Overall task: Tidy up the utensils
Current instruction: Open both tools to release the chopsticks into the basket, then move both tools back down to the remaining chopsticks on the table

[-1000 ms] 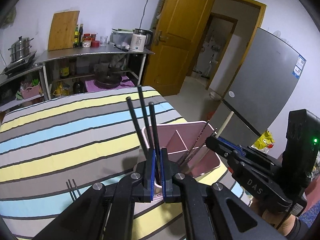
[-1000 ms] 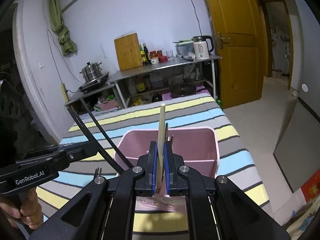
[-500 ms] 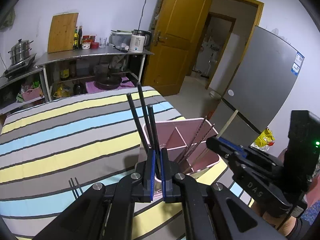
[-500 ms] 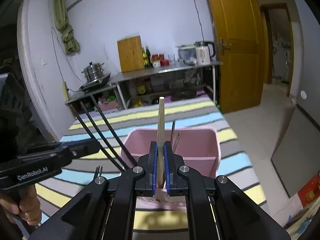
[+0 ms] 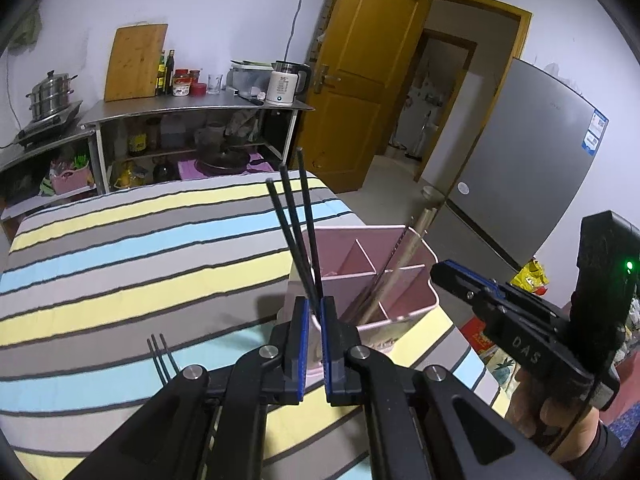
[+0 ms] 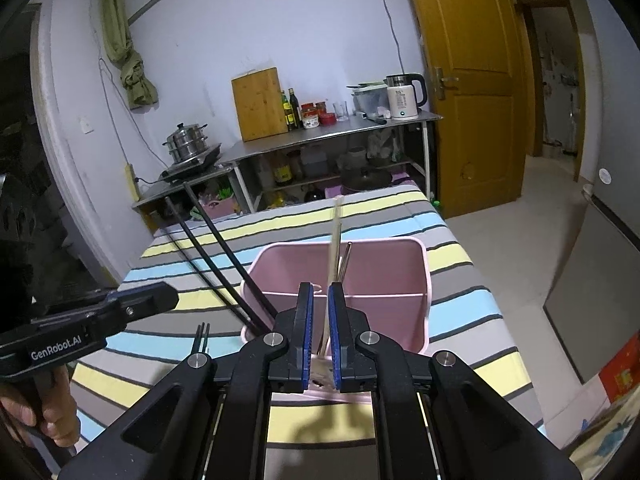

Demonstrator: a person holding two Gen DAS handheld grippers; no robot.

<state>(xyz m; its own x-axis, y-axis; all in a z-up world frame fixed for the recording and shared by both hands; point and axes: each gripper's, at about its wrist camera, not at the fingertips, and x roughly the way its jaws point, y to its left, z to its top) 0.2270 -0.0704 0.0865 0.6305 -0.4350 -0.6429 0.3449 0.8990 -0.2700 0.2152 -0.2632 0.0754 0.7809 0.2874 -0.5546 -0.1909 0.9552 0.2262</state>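
From my left wrist camera, my left gripper [image 5: 314, 336] is clenched on a bundle of black chopsticks [image 5: 296, 232]; the blue pads pinch their lower ends and the three rods fan up toward twelve o'clock. Just past the fingertips, toward one o'clock, stands the pink utensil caddy [image 5: 404, 300] on the striped tablecloth [image 5: 120, 272], its inner dividers visible. A wooden chopstick [image 5: 404, 256] and some thin metal utensils [image 5: 394, 252] lean inside its right-hand compartments. At about eight o'clock from the fingertips, the tips of a few dark rods [image 5: 160, 354] lie on the cloth. At three o'clock I see my right gripper [image 5: 452, 276], its tips beside the caddy's right corner, with a hand [image 5: 548, 408] around its grip.

From my right wrist camera, my right gripper [image 6: 320, 344] sits low over the caddy's [image 6: 424, 288] near edge. The wooden chopstick [image 6: 335, 240] rises between the blue pads toward twelve o'clock, a bit blurred; the gap looks wider than the stick, and I cannot tell whether the pads press it. A metal utensil [image 6: 347, 260] stands just right of it. At nine o'clock my left gripper [image 6: 160, 294] reaches in, the black chopsticks [image 6: 208, 248] slanting from it toward eleven o'clock, their lower ends at the caddy's left corner. The dark rods [image 6: 202, 338] on the cloth [image 6: 460, 320] sit at about nine o'clock, left of my pads.
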